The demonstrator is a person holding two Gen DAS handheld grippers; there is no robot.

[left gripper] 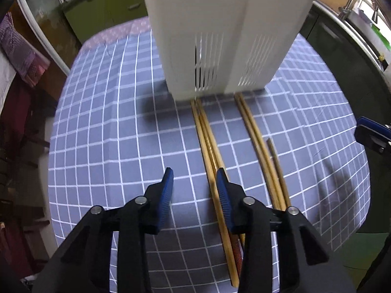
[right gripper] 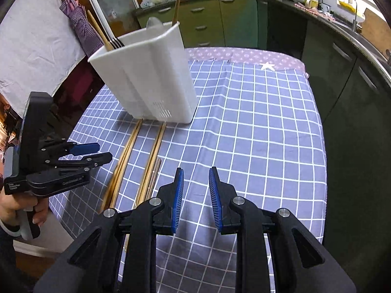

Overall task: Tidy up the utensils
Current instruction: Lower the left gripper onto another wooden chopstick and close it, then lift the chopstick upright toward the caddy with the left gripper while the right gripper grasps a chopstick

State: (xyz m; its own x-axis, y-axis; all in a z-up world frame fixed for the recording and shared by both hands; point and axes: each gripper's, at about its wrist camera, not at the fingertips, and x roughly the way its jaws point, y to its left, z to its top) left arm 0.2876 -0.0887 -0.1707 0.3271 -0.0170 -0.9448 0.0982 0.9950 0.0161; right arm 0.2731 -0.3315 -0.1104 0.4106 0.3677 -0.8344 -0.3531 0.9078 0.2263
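A white slotted utensil holder stands on the checked tablecloth; in the right wrist view it holds a chopstick, forks and a spoon. Several wooden chopsticks lie in front of it: one bundle, a second pair and a short darker stick. My left gripper is open and empty, low over the cloth, its right finger beside the first bundle. It also shows in the right wrist view. My right gripper is open and empty, to the right of the chopsticks.
The table has a blue checked cloth with a purple strip at the far end. Green kitchen cabinets and a counter with a sink run behind and to the right. Cloths hang at the left.
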